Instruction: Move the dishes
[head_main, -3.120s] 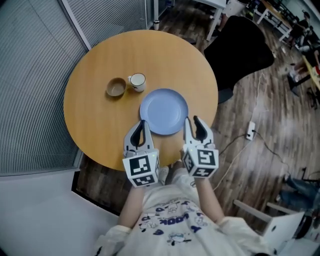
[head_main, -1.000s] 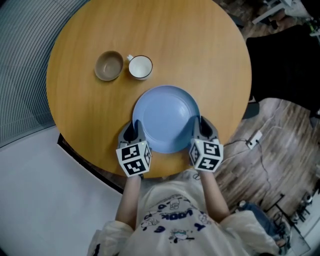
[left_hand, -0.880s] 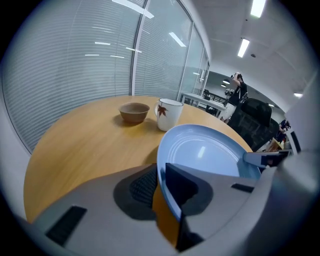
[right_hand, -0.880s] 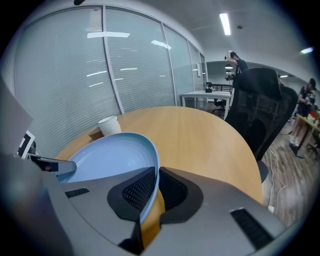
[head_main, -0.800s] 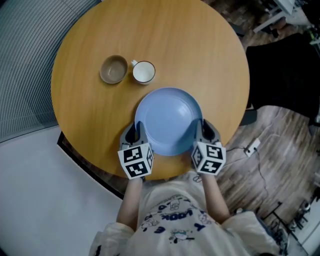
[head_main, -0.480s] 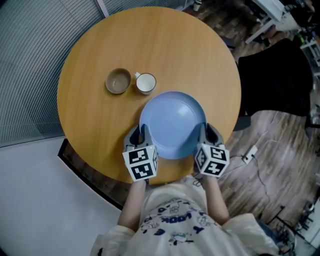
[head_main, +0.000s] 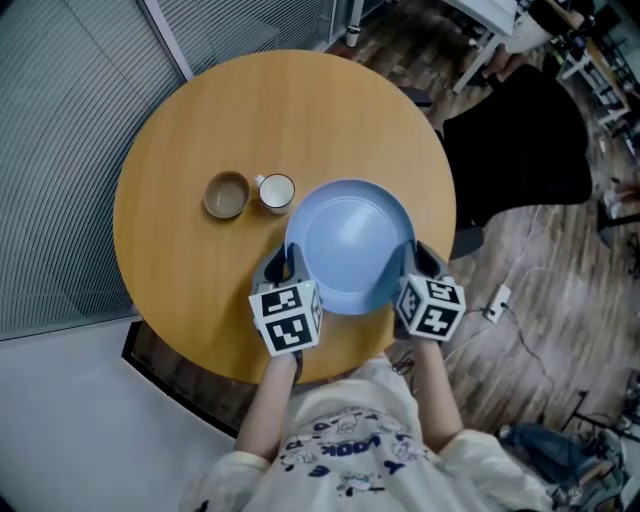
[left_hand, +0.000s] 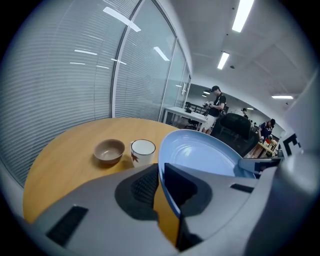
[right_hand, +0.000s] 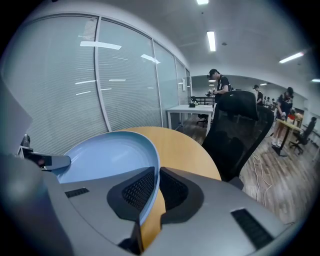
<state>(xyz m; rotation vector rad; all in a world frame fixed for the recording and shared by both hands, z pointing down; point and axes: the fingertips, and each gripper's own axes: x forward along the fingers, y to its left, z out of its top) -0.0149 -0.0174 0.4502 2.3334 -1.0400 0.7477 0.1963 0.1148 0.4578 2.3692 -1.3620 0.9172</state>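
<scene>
Blue plate (head_main: 350, 245) is held up off the round wooden surface (head_main: 190, 110), over its near edge, one gripper on each side. Left hand-held gripper (head_main: 283, 268) clamps the left rim, and its jaws have just been closing with the rim between them; right hand-held gripper (head_main: 420, 262) is pinched tight on the right rim. Brown bowl (head_main: 226, 194) and white cup (head_main: 277, 192) sit side by side on the surface, left of centre, bowl nearer the left edge.
</scene>
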